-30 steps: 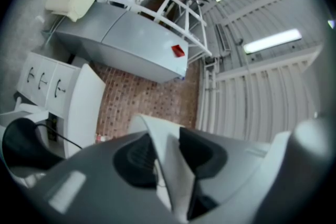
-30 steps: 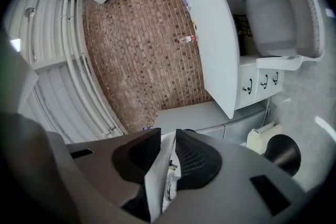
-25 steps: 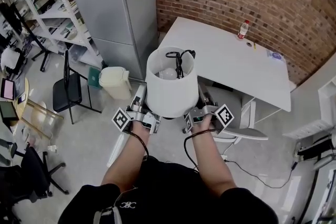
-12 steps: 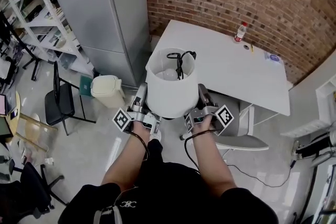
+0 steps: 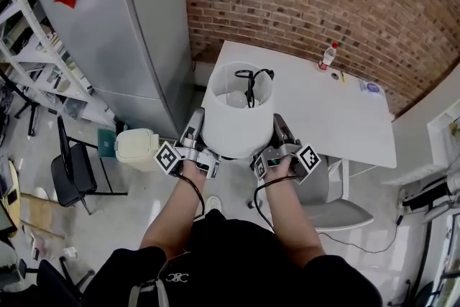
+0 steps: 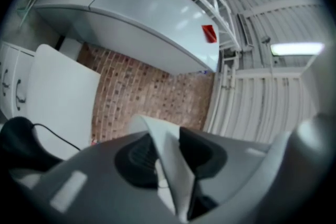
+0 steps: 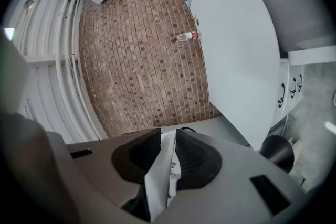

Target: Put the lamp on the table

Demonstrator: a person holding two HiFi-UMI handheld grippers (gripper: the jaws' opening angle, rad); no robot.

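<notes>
Two grippers carry the lamp [image 5: 237,115] by its white shade, one on each side. The left gripper [image 5: 192,136] is clamped on the shade: the left gripper view shows the thin white wall pinched between its two dark pads. The right gripper [image 5: 279,136] is clamped the same way on the opposite wall, as the right gripper view shows. The shade stands upright, open end up, with a bulb and a black cord inside.

Position: the lamp is in the air in front of the person, at the near left corner of the white table [image 5: 316,118]. It rests on nothing. The head view does not show whether it is above the surface or just short of the edge.

Progress: pickup is done, and the carry is judged nearly done. Remaining steps:
1. Bring the lamp over the surface.
2. Lower it until its base bears on the table.
3. Release both grips.

A bottle [image 5: 327,56] stands at the far edge, well apart.
</notes>
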